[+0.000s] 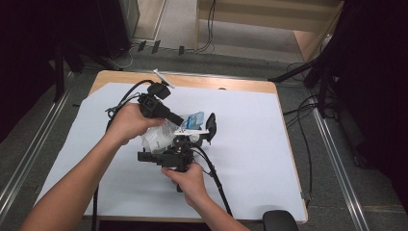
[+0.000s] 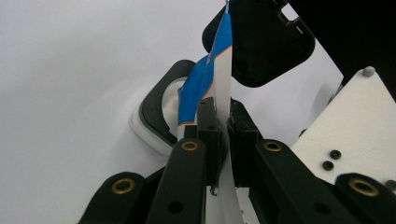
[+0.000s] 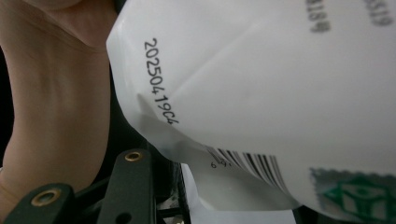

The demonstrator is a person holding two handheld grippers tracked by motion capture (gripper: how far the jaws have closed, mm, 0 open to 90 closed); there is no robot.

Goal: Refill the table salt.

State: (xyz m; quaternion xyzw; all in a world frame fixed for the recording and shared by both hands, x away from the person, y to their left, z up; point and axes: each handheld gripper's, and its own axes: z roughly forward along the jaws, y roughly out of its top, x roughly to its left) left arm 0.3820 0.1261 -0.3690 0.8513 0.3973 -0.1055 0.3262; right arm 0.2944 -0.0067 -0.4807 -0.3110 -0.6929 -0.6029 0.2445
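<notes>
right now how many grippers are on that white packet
2. The left gripper pinches the white packet by its flat sealed edge. The right gripper works at the packet's near side; how its jaws stand is hidden.

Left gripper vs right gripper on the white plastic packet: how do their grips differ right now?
The left gripper is shut on a thin flat edge of the white plastic packet with blue print; the right gripper has its jaws visibly apart around the packet's end. In the high view the left gripper comes in from the upper left, the right gripper from below. Both meet at the packet above the white sheet.
</notes>
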